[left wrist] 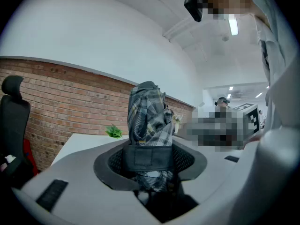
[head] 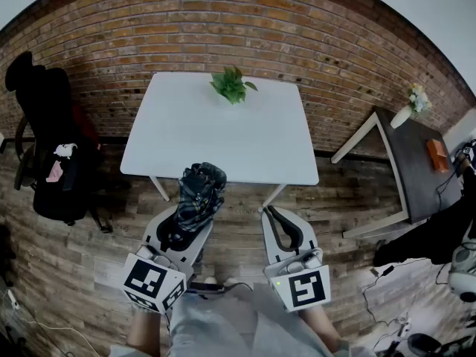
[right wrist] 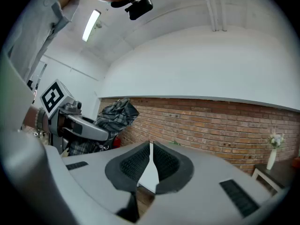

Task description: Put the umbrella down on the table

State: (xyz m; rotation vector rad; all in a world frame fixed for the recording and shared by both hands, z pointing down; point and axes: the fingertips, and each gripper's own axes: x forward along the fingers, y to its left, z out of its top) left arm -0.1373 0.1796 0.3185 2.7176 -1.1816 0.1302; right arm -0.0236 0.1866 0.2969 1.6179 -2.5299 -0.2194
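Umbrella (left wrist: 149, 121) – a folded compact one in grey, black and white plaid, its fabric bunched in loose pleats and cinched by a black strap low down. Its near end and handle are hidden between the jaws and cannot be made out. The left gripper (head: 186, 227) has it clamped, jaws spread fairly wide with the pads pressing on both sides of the bundle. Seen from the head view, the umbrella's long axis runs along the jaws and away from the person, its free end pointing forward toward the white table (head: 186, 136) and the brick wall behind. That end overlaps the table's near edge; the umbrella is held in the air, not lying on the tabletop. Whether its tip is over the table or just short cannot be told. The right gripper (head: 274, 214) is beside it – jaws closed together, holding nothing. A small green plant (head: 232, 85) stands at the table's far edge
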